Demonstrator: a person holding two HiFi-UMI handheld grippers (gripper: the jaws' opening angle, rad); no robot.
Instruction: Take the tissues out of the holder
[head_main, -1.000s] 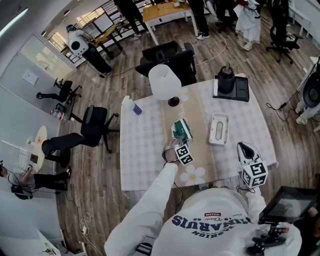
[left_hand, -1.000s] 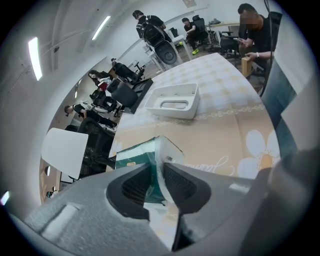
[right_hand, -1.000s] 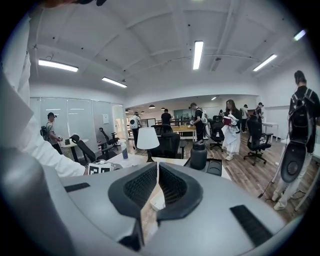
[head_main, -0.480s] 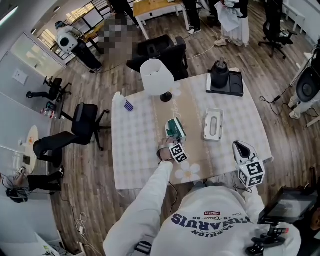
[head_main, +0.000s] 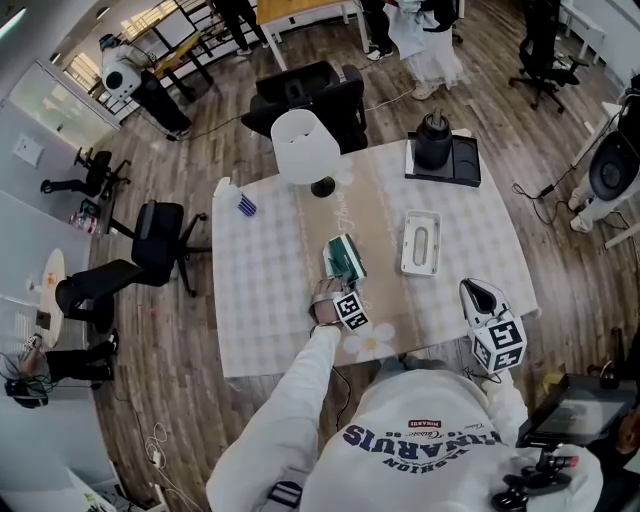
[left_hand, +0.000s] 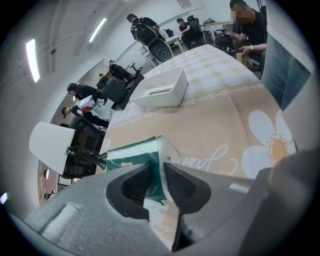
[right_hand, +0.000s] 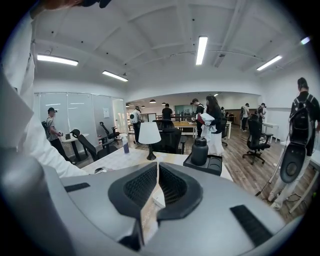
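Green tissue pack (left_hand: 134, 152) out of its holder (left_hand: 162, 90), pinched by the left gripper (left_hand: 158, 174)

Left gripper's jaws are clamped on the pack's near edge. The pack sits low over the tan runner (left_hand: 220, 125), apart from the white holder on the table (head_main: 265, 300); whether it touches the cloth I cannot tell. The right gripper (right_hand: 157, 172) idles off the table's near edge, jaws together on nothing. The bite looks thin, more wrapper than bulk, so a swing could slide the pack free or tear the film.
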